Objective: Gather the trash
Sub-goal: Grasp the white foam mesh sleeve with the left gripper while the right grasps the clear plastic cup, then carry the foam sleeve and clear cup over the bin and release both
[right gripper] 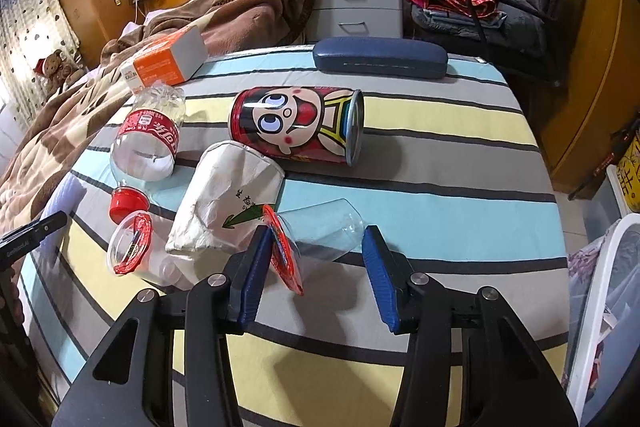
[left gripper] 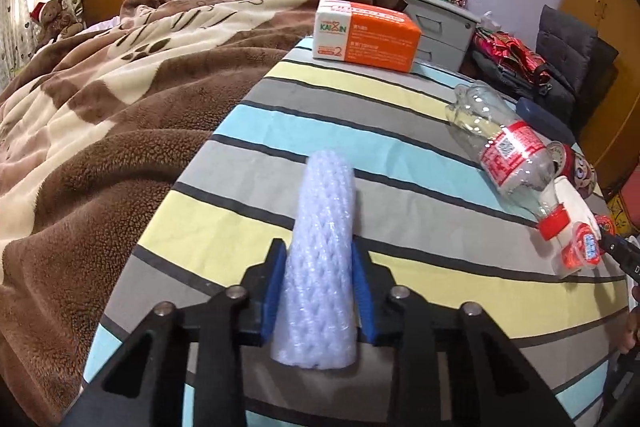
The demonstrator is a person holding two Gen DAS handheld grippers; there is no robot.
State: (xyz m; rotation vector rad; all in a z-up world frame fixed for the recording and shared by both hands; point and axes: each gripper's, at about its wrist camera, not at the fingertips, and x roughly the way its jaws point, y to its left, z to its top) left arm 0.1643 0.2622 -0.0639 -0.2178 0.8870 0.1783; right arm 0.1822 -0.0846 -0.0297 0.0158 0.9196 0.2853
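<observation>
My left gripper [left gripper: 320,255] is shut on a white foam net sleeve [left gripper: 326,247], held over the striped bedsheet [left gripper: 360,131]. My right gripper [right gripper: 316,239] is open around a clear plastic cup with a peeled red foil lid [right gripper: 320,231], which lies on its side between the fingers. Around it lie a crumpled white paper cup [right gripper: 228,199], a second clear cup with red lid [right gripper: 128,247], an empty clear bottle with a red label [right gripper: 150,131] and a red cartoon can [right gripper: 296,125]. The bottle [left gripper: 504,151] also shows in the left wrist view.
An orange and white box [left gripper: 366,35] and a dark blue glasses case [right gripper: 380,58] lie further up the bed. A brown blanket [left gripper: 100,115] covers the left side. A white basket [right gripper: 600,307] stands at the right. A grey nightstand [right gripper: 360,3] is behind.
</observation>
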